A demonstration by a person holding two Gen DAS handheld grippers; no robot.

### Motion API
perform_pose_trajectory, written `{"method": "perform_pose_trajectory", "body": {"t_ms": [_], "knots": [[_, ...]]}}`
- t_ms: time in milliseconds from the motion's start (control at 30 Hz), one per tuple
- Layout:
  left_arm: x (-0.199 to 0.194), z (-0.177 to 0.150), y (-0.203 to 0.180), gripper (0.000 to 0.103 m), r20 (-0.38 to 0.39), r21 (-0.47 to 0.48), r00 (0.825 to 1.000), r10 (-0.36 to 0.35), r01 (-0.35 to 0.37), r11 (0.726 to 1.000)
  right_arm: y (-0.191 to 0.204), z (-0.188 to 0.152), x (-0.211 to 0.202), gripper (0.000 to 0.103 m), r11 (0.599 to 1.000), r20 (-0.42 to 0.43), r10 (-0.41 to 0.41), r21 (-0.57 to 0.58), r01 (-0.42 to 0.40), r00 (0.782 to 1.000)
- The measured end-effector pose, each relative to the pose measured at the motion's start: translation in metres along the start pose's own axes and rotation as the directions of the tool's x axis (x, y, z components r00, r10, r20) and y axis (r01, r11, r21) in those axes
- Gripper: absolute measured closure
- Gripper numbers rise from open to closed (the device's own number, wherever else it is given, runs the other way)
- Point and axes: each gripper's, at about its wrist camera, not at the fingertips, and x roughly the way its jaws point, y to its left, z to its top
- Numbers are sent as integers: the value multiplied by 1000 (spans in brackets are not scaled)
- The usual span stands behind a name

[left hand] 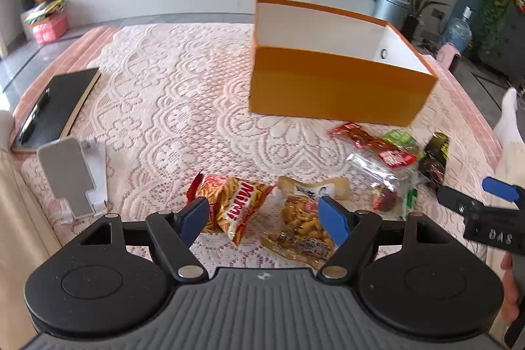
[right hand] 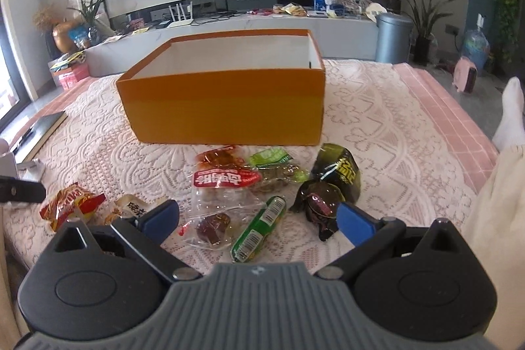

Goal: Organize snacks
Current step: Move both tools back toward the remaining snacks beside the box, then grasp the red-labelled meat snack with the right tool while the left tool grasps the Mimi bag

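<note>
So at this point you were right at the start of the pick-up step, nothing had gone in the orange box [right hand: 223, 107] as far as I could see, its white inside looked bare. The box sat toward the far edge of the desk on the lace cloth [left hand: 170, 87], and all the snacks were bunched along the near edge in front of it.

Your left gripper [left hand: 267, 218] was spread wide with nothing pinched, hanging just over the red and yellow chip bag [left hand: 236, 209] and the clear peanut pack [left hand: 302, 228]. Your right gripper [right hand: 257, 218] was spread wide too and empty, with the green sausage stick [right hand: 259, 228] and a clear candy pouch [right hand: 213, 218] lying between its fingers, and the dark wrapped snack [right hand: 323, 202] just beside the right finger.

The green stick's long axis ran diagonally, from the near edge up and away to the right, so I reckon you'd want to roll the wrist and close across its narrow width, not along it. The chip bag lay slanted too, its top toward the far left corner. Next move looked like dropping down and pinching one pack each
</note>
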Motion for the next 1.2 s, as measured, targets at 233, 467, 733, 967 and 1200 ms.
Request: {"method": "perform_pose_trajectory", "body": {"t_ms": [233,467,733,967,1200], "knots": [[22,0,8,14,-29,-22,999,40,-41,999,2,1,9,4,999,34,4,-40,-3,999],[44,1,8,14,-59,-31,997,59,-61,998,12,9,28,5,994,39,22,-110,-18,999],[67,-2,1,14,-85,62,994,74,-69,996,31,19,54,9,977,44,43,-209,-33,998],[83,-1,3,14,-103,96,988,112,-102,990,41,28,86,21,967,11,38,-253,-34,999],[94,-3,12,23,-104,107,983,149,-138,985,41,26,111,33,967,-39,40,-252,-49,998]]}}
